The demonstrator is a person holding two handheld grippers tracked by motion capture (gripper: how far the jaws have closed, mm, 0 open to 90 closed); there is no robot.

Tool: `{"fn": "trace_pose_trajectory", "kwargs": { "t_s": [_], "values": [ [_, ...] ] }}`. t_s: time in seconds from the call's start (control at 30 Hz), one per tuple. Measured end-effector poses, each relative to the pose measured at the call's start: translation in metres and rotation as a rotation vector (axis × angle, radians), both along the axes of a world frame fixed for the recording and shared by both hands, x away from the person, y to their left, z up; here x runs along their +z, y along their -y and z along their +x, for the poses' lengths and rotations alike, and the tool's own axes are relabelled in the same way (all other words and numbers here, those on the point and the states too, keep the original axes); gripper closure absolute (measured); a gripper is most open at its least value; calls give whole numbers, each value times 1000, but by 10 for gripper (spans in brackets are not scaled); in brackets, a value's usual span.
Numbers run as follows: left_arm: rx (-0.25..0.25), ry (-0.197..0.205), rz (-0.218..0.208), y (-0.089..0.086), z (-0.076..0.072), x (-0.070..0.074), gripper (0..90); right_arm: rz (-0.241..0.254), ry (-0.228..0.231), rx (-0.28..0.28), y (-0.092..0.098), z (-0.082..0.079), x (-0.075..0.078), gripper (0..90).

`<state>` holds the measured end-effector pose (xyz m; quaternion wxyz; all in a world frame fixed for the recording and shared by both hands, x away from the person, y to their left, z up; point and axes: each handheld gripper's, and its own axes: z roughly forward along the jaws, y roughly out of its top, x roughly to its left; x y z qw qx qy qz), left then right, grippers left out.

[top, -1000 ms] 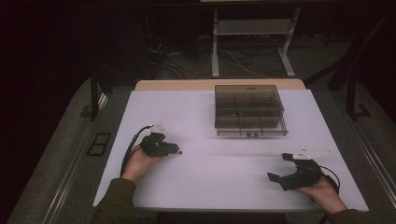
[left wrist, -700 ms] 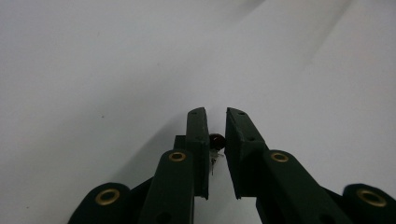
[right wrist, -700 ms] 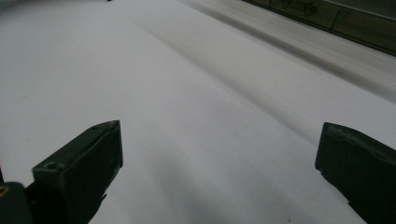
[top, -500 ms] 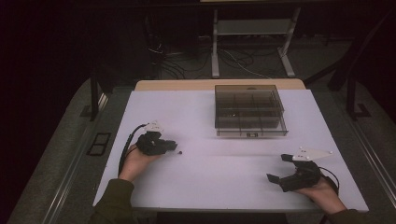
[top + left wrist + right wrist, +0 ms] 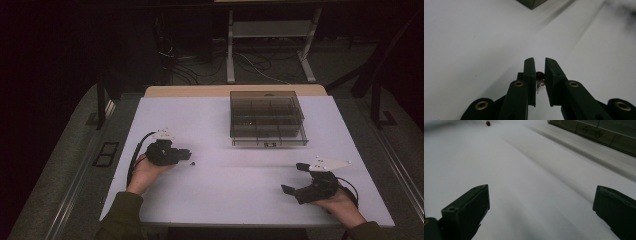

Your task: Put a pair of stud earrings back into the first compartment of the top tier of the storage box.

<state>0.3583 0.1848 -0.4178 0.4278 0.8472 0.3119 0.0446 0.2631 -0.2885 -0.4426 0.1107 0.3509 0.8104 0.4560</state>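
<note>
The left hand-held gripper [image 5: 186,154] is lying low over the left part of the white counter [image 5: 220,200], held by the person's left hand [image 5: 145,172]. Its two black jaws are standing close together with a narrow gap between them. In the left gripper view, a small dark red bead-like piece [image 5: 539,75] with a thin bit of wire is sitting in this gap, near the jaw tips [image 5: 539,61]; I cannot tell if the jaws are touching it. In the high view the same small dark piece [image 5: 193,163] is lying on the counter just beside the jaw tips.

The right hand-held gripper [image 5: 296,179] is resting near the front right edge of the counter, in the person's right hand [image 5: 340,204], and its jaws are standing wide apart with nothing between them. In the right gripper view the jaws [image 5: 540,202] are framing bare counter, and the small dark red piece [image 5: 488,123] is showing far off, well apart from them.

A grey transparent plastic box with compartments [image 5: 267,119] is standing at the far middle of the counter, well apart from both hand-held grippers. Its corner [image 5: 531,3] is showing at the top of the left gripper view, and its front wall [image 5: 599,133] at the top right of the right gripper view.
</note>
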Motion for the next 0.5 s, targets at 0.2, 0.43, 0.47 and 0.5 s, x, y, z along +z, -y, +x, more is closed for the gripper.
{"fn": "trace_pose_trajectory", "kwargs": {
  "t_s": [0.2, 0.43, 0.47, 0.5],
  "values": [
    [0, 6, -20, 2, -1, 5, 785, -6, -2, -6, 1, 0, -1, 4],
    [-15, 18, -36, 10, -1, 13, 785, -9, -6, -5, 0, 0, -2, 4],
    [-18, 20, -35, 11, -1, 14, 785, -10, -5, -5, 0, 0, -2, 4],
    [-18, 20, -35, 11, -1, 14, 785, -10, -5, -4, 0, 0, -2, 4]
  ]
}}
